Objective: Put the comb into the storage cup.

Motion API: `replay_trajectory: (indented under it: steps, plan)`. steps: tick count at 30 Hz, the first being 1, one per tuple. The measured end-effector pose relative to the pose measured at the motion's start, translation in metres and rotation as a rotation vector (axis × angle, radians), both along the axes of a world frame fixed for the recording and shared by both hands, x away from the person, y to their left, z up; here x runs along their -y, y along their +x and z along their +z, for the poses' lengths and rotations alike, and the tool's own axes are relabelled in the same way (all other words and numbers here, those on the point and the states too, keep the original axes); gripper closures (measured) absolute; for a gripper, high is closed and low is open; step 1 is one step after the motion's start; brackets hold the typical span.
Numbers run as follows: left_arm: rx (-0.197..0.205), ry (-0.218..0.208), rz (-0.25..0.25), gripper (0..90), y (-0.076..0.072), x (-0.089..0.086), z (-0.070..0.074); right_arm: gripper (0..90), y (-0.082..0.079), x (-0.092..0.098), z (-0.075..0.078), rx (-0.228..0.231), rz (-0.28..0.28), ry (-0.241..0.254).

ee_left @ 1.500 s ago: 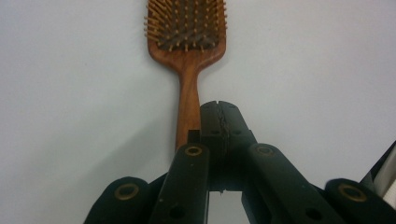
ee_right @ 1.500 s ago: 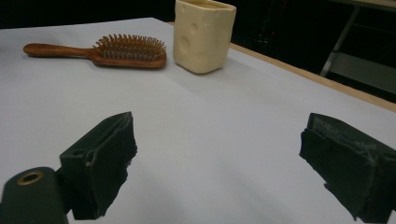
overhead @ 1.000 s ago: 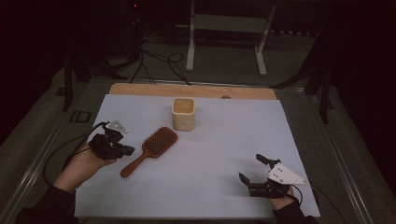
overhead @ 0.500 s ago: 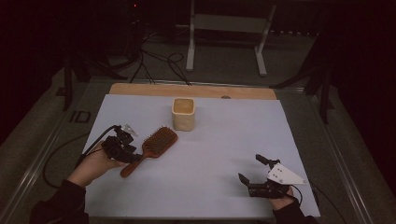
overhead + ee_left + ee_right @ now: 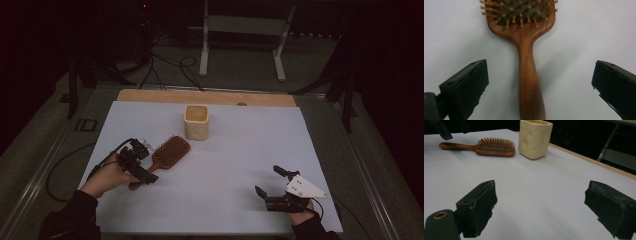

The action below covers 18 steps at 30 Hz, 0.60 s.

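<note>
Left gripper (image 5: 540, 82), jaws just swung wide, straddles the hairbrush (image 5: 527, 62) handle on the tabletop (image 5: 225, 165); handle runs straight ahead between them, untouched. Right gripper (image 5: 274, 181) sits open, well apart.

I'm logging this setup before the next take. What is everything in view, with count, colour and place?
hairbrush: one, brown wood, bristles up, left part of the sheet, its handle between the left claw's open jaws
cup: one, cream, squarish, upright near the sheet's far middle
sheet: one, white, covering the table
table edge: one strip, light wood, beyond the sheet
metal stand: one, pale grey, on the floor behind the table
cables: several, black, on the floor, back left
left claw: one, black, over the hairbrush handle, jaws just opened wide, not touching it
right claw: one, black with a grey plate, front right of the sheet, open, empty
</note>
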<state>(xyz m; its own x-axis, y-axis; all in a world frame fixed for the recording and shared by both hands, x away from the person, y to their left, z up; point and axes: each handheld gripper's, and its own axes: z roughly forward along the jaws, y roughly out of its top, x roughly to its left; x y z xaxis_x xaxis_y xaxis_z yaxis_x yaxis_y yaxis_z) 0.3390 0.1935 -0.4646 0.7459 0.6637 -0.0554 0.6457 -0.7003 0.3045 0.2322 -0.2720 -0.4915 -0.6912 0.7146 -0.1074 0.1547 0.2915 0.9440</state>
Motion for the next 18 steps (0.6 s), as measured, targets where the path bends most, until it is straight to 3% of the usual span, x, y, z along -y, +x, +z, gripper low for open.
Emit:
replay_trajectory:
  steps: [10, 18]
  plan:
    - [-0.034, 0.015, -0.025, 3.2, 0.011, 0.006, -0.012, 9.6, 0.0, 0.0, 0.0, 0.0, 0.002, 0.001]
    - [-0.049, 0.062, 0.004, 7.7, 0.022, 0.005, -0.018, 9.6, 0.0, 0.0, 0.0, -0.003, 0.004, 0.005]
